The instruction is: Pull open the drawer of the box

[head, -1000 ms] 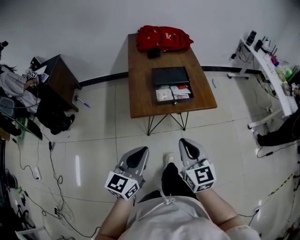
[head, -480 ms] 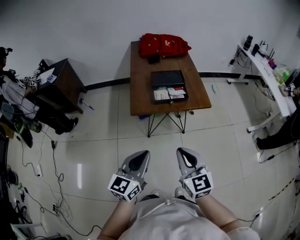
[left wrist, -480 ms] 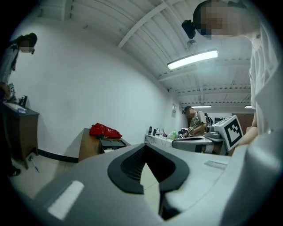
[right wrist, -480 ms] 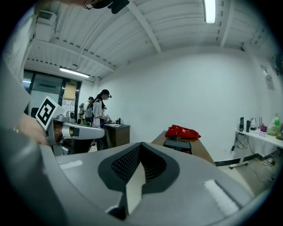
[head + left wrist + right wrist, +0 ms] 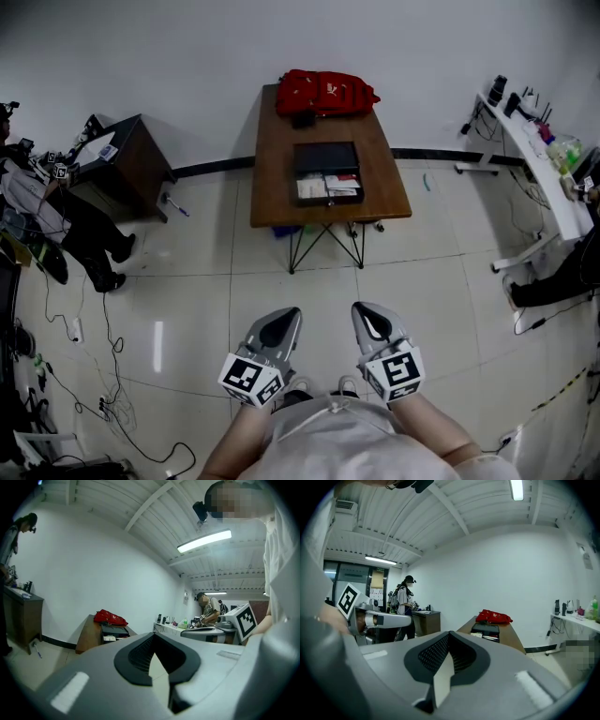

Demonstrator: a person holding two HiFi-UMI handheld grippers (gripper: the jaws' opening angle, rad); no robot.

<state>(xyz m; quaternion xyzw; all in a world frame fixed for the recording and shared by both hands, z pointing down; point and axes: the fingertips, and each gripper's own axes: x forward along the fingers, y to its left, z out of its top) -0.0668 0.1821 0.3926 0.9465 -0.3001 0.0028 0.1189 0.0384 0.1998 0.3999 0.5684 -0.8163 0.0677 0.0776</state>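
Note:
A black box (image 5: 326, 157) sits on a brown wooden table (image 5: 272, 187) far ahead of me, its drawer (image 5: 328, 188) pulled out toward me with papers showing inside. Behind it lies a red bag (image 5: 325, 92). My left gripper (image 5: 278, 320) and right gripper (image 5: 372, 315) are held close to my body, over the tiled floor, well short of the table. Both are shut with nothing between the jaws. The box (image 5: 114, 631) shows small and distant in the left gripper view, and the same box (image 5: 486, 629) likewise in the right gripper view.
A dark wooden cabinet (image 5: 127, 159) stands at the left wall with a person (image 5: 47, 197) beside it. A white desk (image 5: 539, 159) with bottles runs along the right. Cables (image 5: 103, 375) trail over the floor at the left.
The table and box look farther away and smaller than a second ago. Both grippers have stayed shut in front of my body.

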